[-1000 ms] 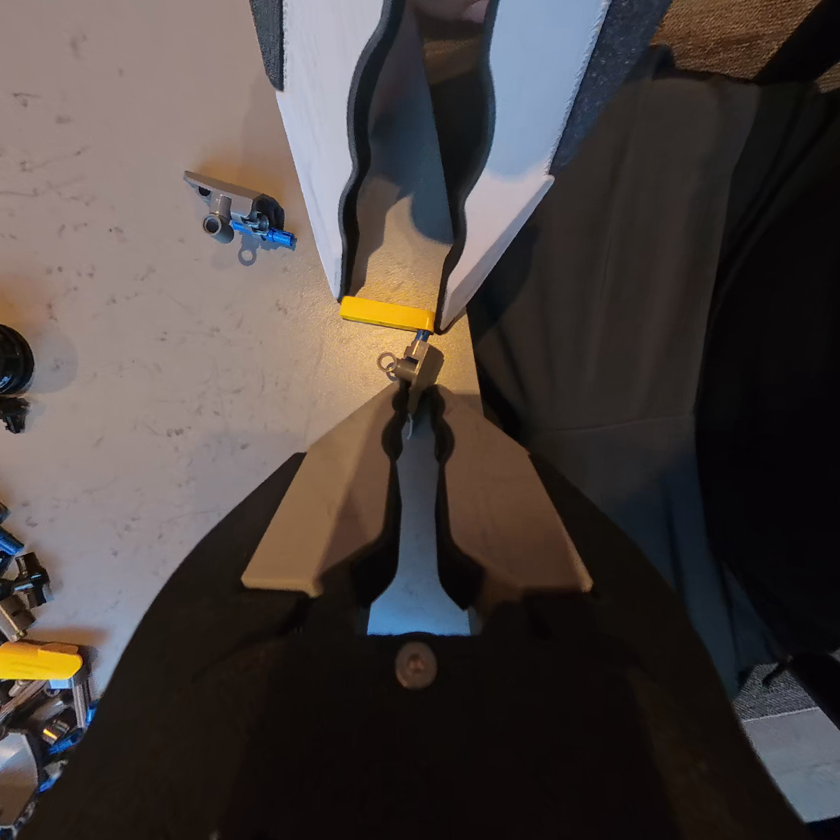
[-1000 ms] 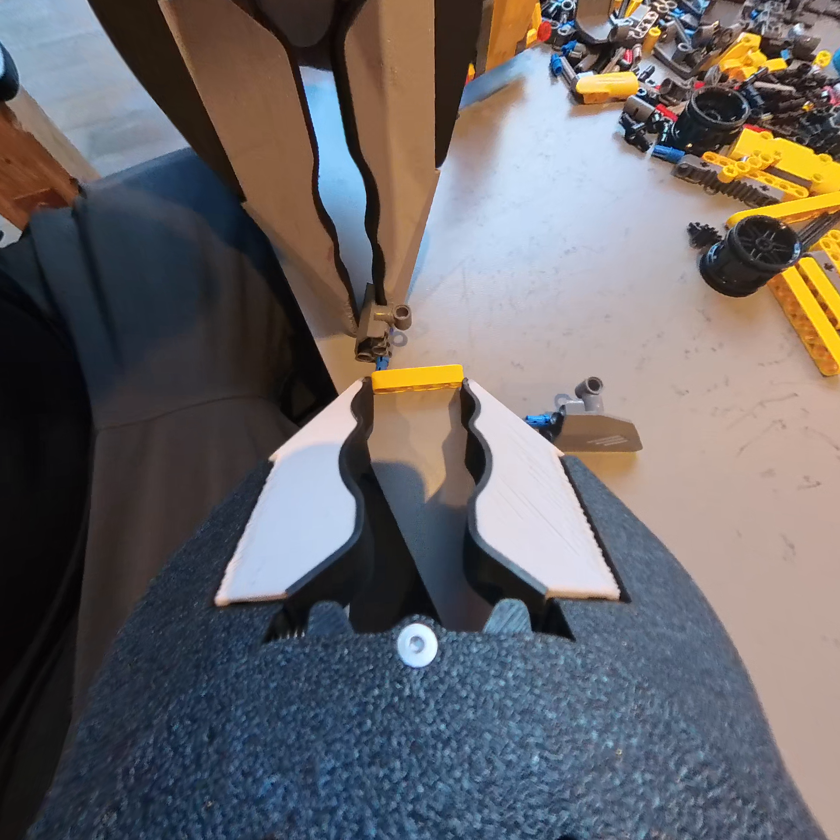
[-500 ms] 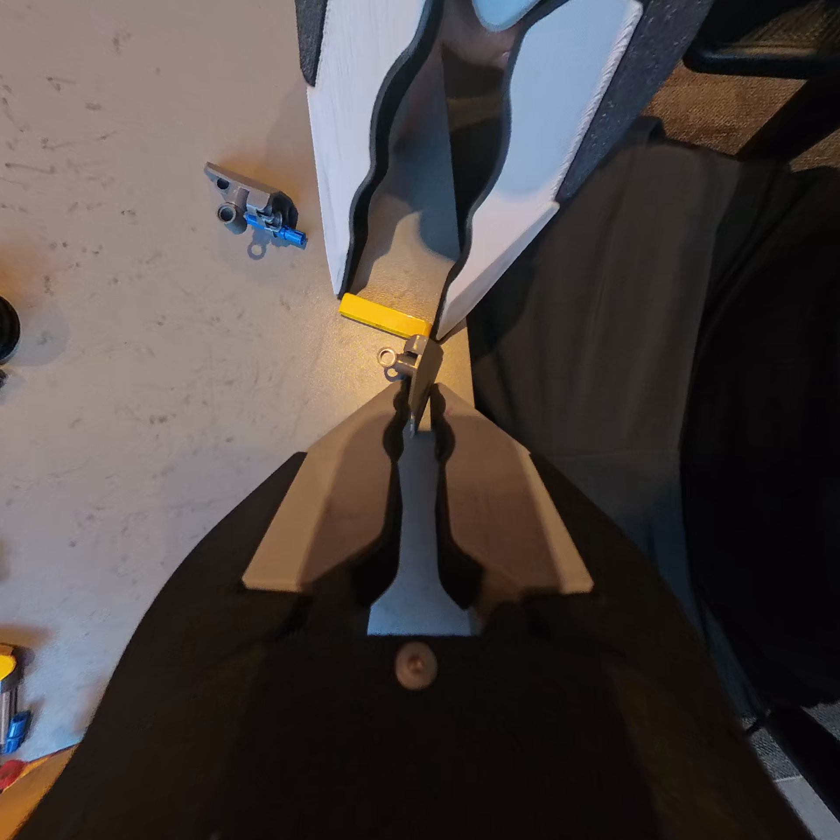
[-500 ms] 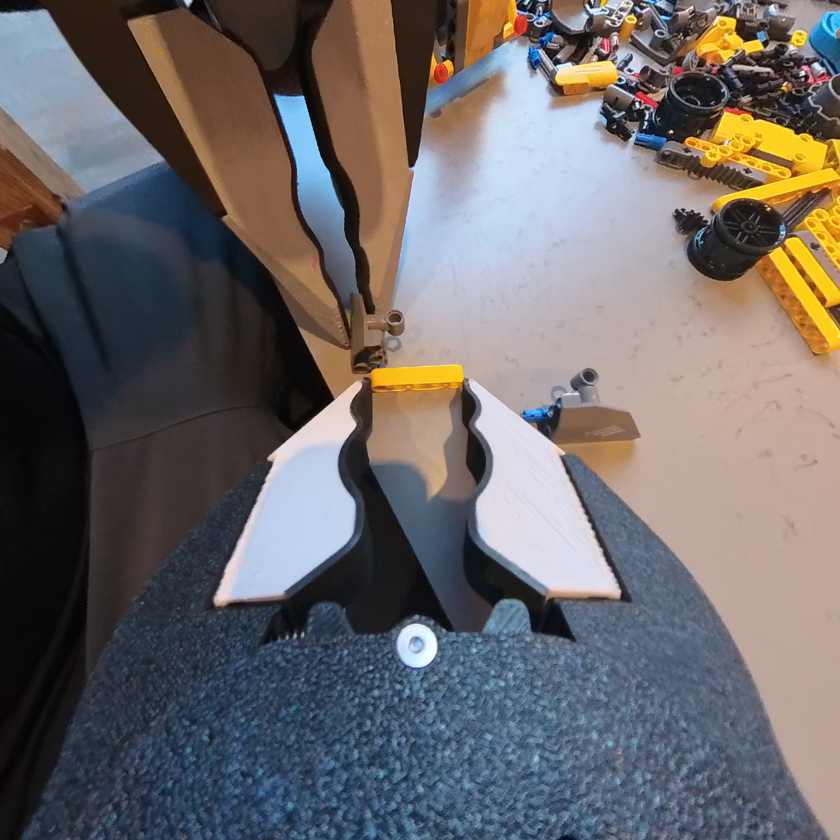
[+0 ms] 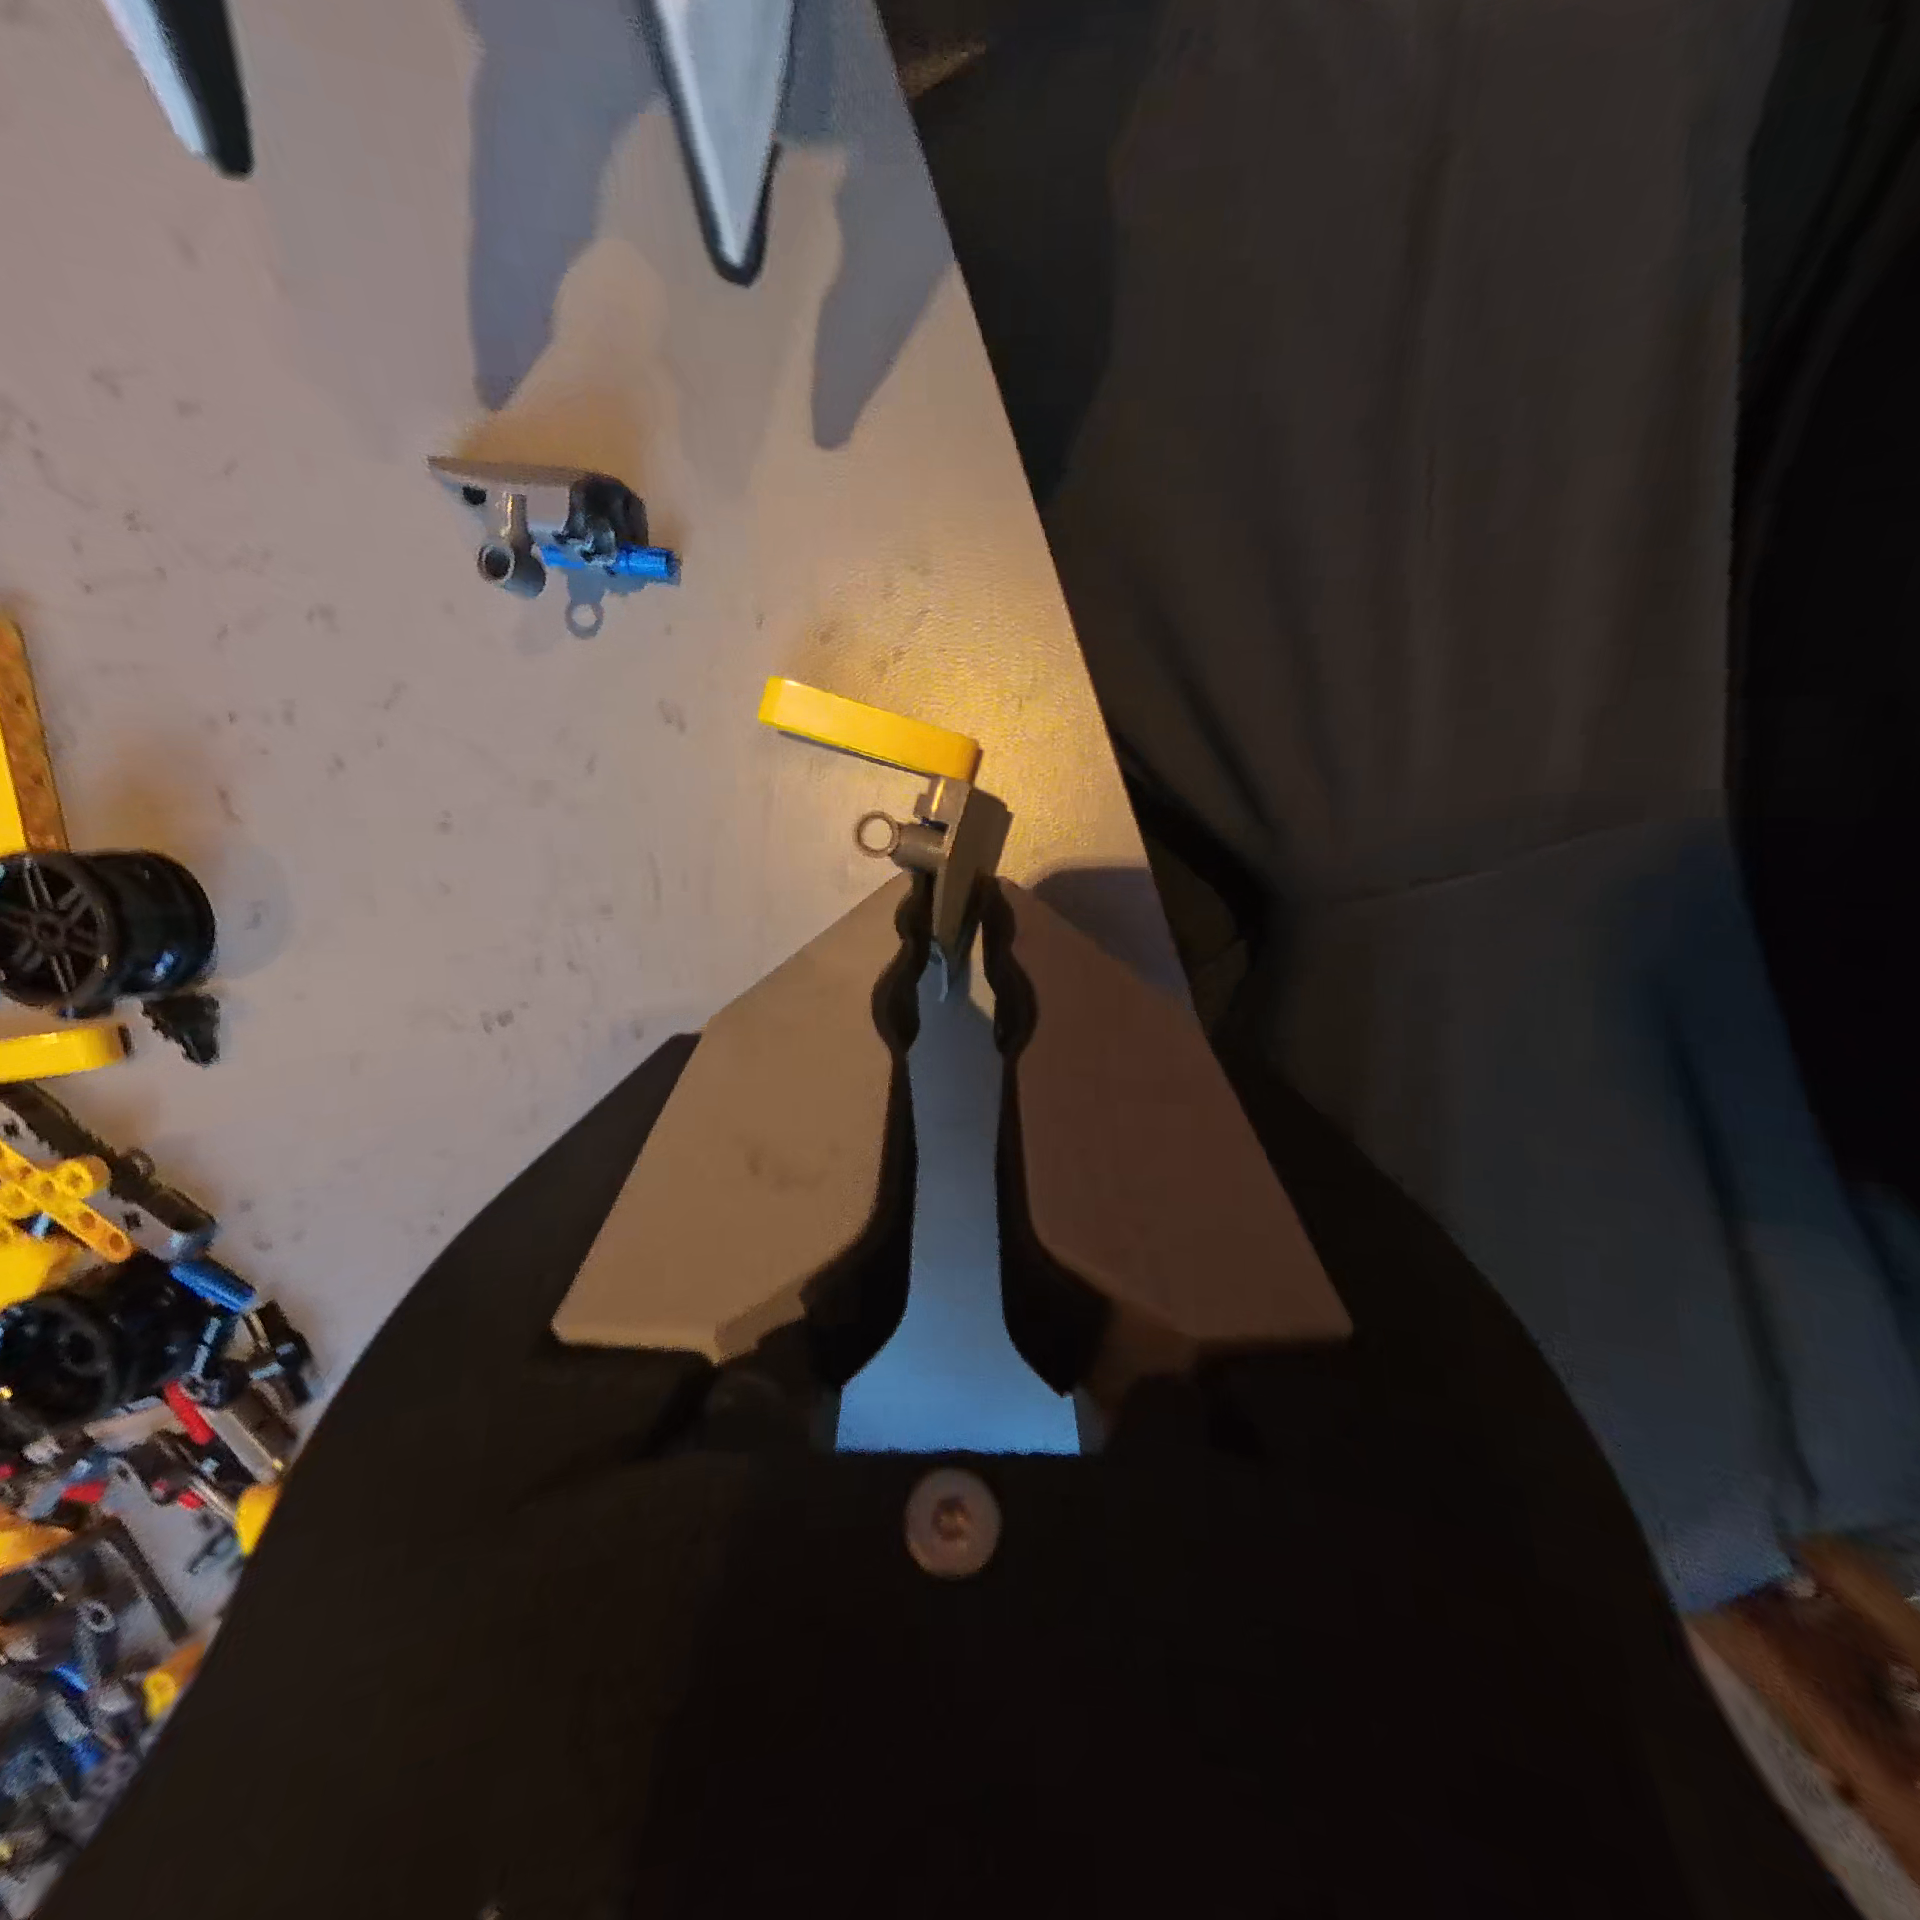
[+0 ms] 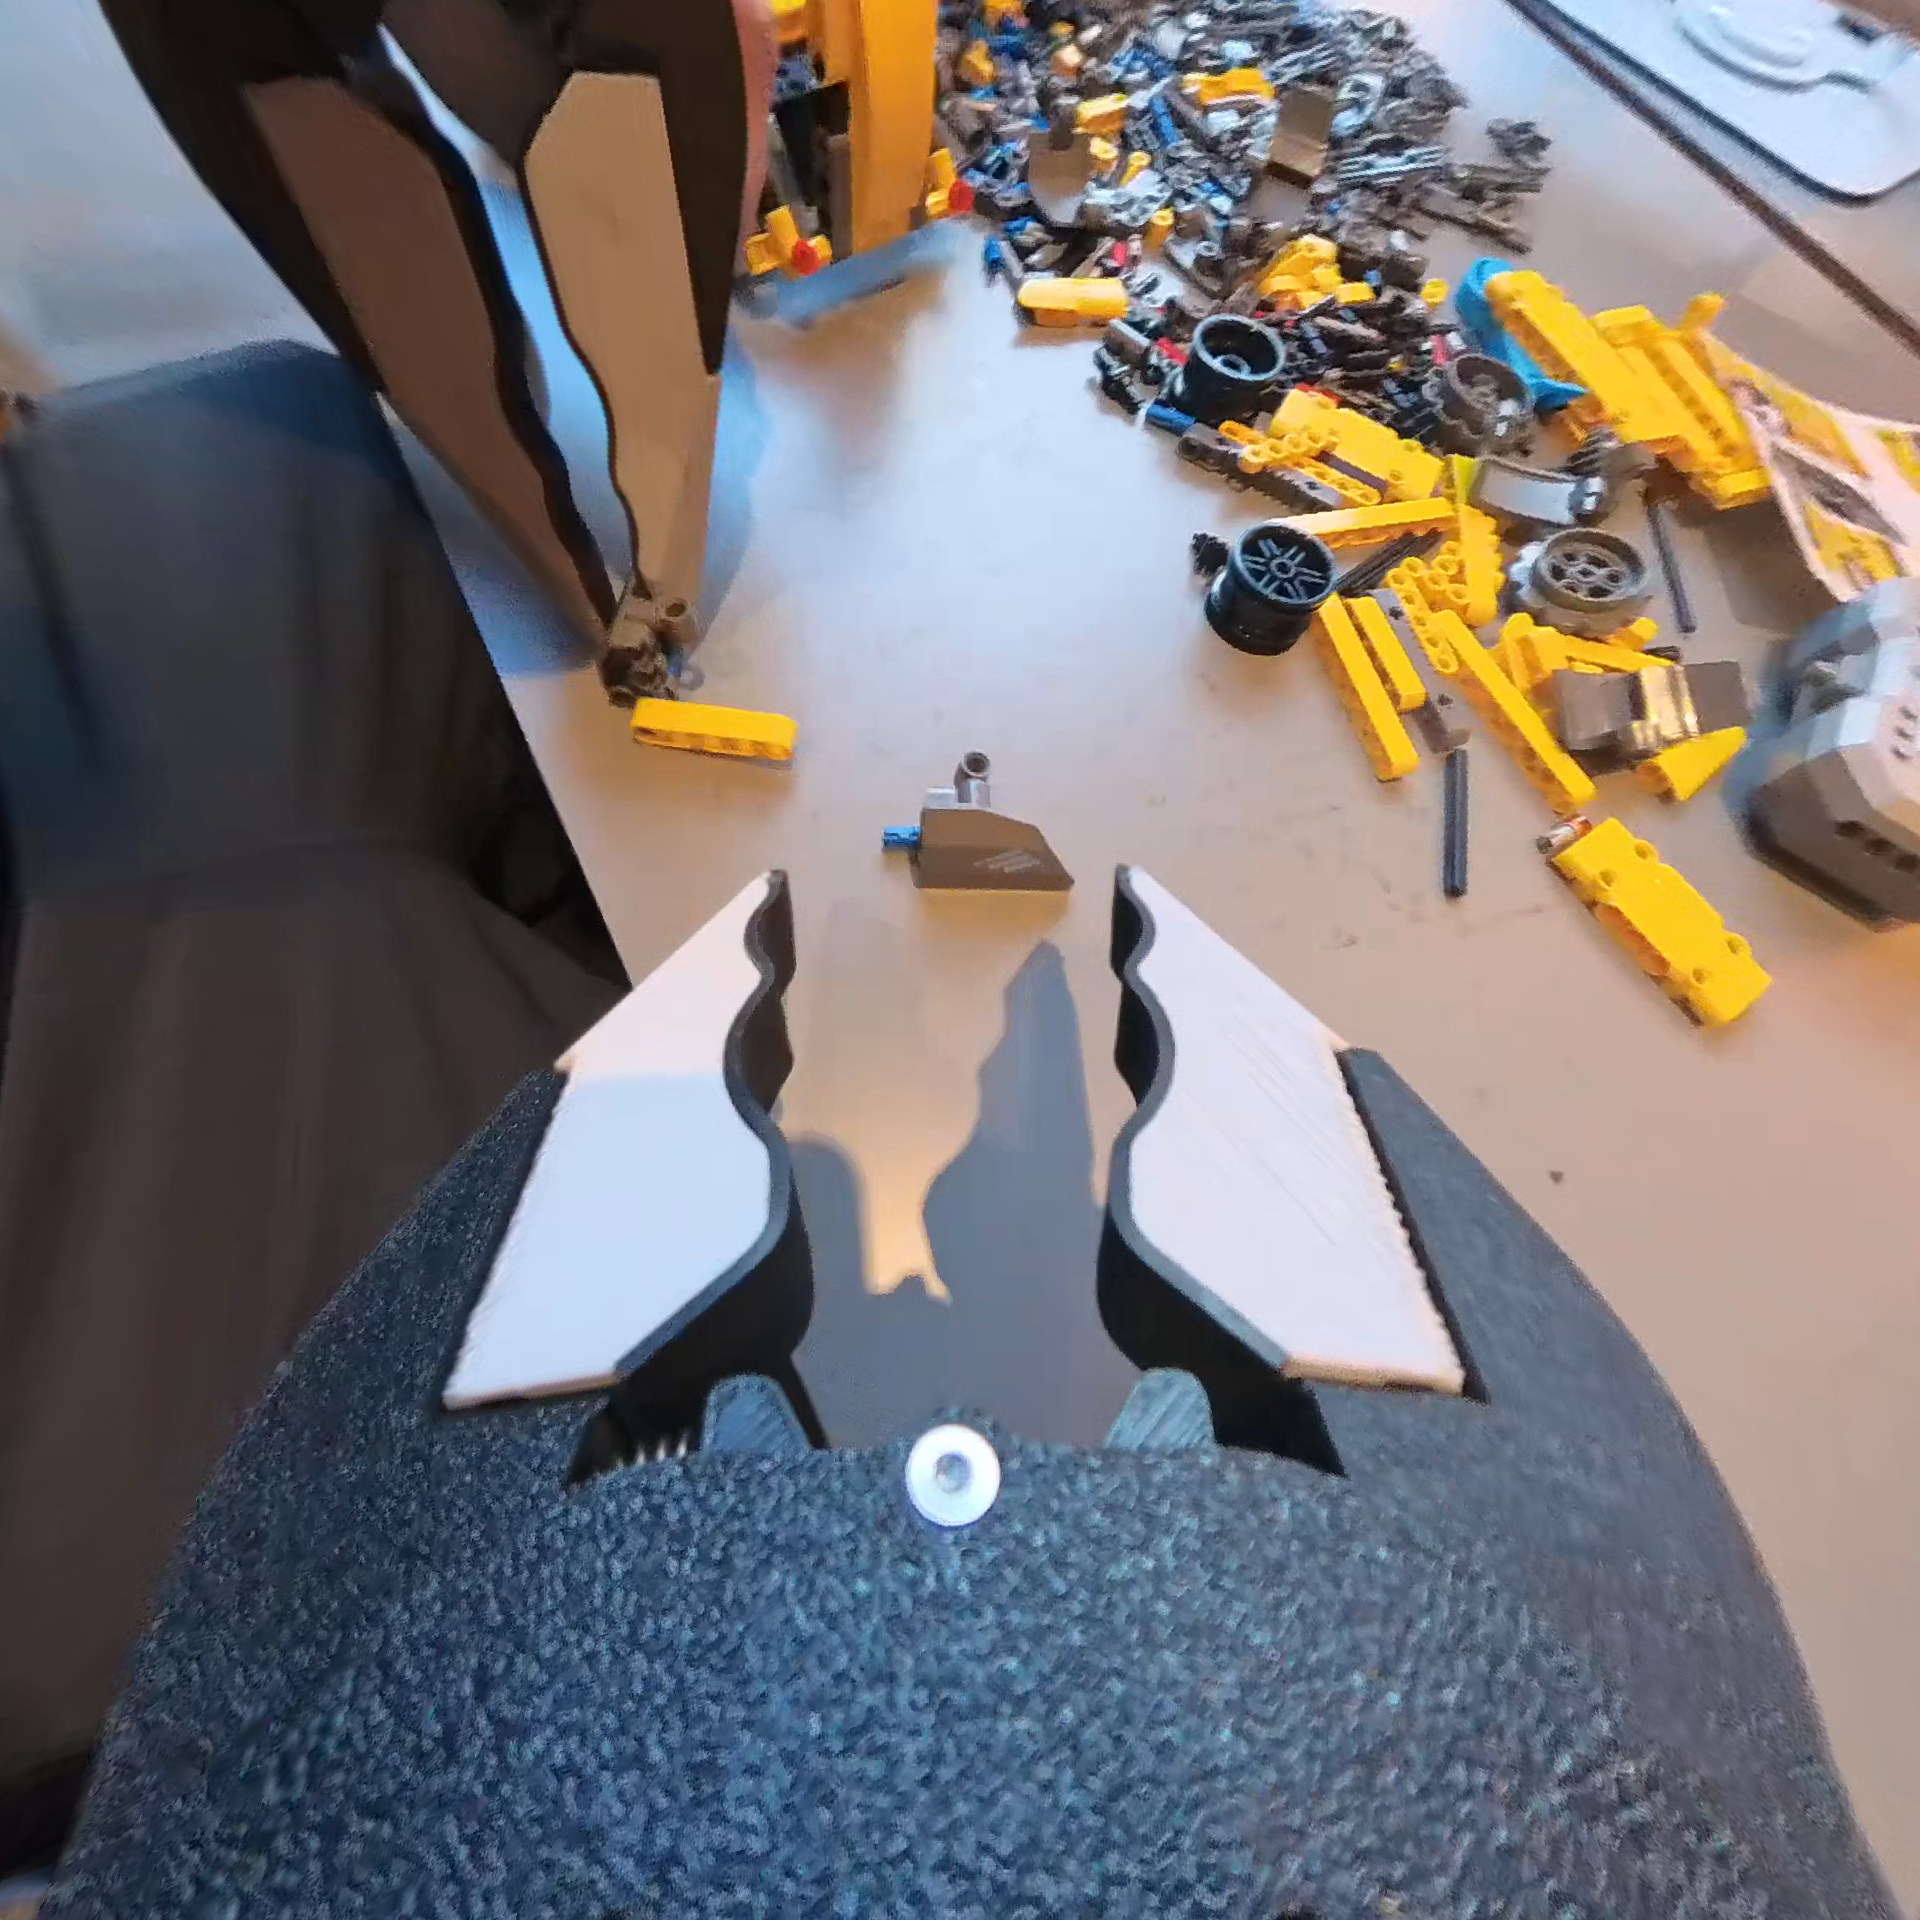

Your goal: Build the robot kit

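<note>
Over the pale table (image 6: pixel 935 499), the right gripper (image 6: pixel 951 914) is hanging spread and empty just short of the grey wedge piece (image 6: pixel 987 857), while the left gripper (image 5: pixel 948 914) is clamping a grey connector (image 5: pixel 940 847) joined to the yellow beam (image 5: pixel 868 727), lying crosswise beyond its tips.

A: Grippers? 
B: Two: left gripper (image 5: pixel 948 904), right gripper (image 6: pixel 951 914). 
A: Black wheels? 
B: Two (image 6: pixel 1270 582), plus two grey wheels (image 6: pixel 1584 575). 
A: Loose bricks? 
B: Heap (image 6: pixel 1226 156); too many to count.

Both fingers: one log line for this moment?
left gripper: shut on grey connector piece joined to yellow beam | right gripper: open, above grey wedge assembly
</note>
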A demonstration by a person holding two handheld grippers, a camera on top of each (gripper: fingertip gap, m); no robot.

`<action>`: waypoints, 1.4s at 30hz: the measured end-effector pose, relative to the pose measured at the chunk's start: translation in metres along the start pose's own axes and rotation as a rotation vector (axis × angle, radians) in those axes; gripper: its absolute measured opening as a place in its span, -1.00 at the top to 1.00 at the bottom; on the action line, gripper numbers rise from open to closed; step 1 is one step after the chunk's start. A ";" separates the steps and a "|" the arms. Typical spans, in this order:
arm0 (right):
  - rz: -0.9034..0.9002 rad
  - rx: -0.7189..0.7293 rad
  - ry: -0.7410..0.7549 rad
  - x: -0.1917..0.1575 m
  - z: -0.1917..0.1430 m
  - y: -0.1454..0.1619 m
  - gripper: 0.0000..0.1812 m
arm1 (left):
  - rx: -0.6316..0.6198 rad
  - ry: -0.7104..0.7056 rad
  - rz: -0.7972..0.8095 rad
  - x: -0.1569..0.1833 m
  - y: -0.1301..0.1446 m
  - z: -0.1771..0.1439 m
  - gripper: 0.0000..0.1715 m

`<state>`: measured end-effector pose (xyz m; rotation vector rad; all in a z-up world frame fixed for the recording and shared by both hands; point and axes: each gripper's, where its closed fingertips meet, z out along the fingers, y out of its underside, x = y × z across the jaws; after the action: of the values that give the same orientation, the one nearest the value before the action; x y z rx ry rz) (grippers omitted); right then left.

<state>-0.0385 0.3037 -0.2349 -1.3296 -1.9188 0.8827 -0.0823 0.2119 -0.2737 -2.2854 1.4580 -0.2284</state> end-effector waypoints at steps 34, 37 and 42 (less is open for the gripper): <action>0.022 -0.056 -0.101 -0.013 0.042 -0.001 0.67 | -0.011 -0.249 -0.109 -0.018 0.001 -0.002 0.88; 0.039 -0.058 -0.074 -0.007 0.040 0.001 0.67 | 0.058 -0.209 -0.143 -0.028 -0.005 -0.016 0.69; 0.091 -0.062 -0.022 0.005 0.038 0.005 0.67 | 0.238 -0.248 -0.602 -0.030 -0.028 -0.032 0.26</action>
<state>-0.0678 0.3029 -0.2599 -1.4592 -1.9296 0.8912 -0.0838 0.2402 -0.2308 -2.3853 0.5631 -0.2617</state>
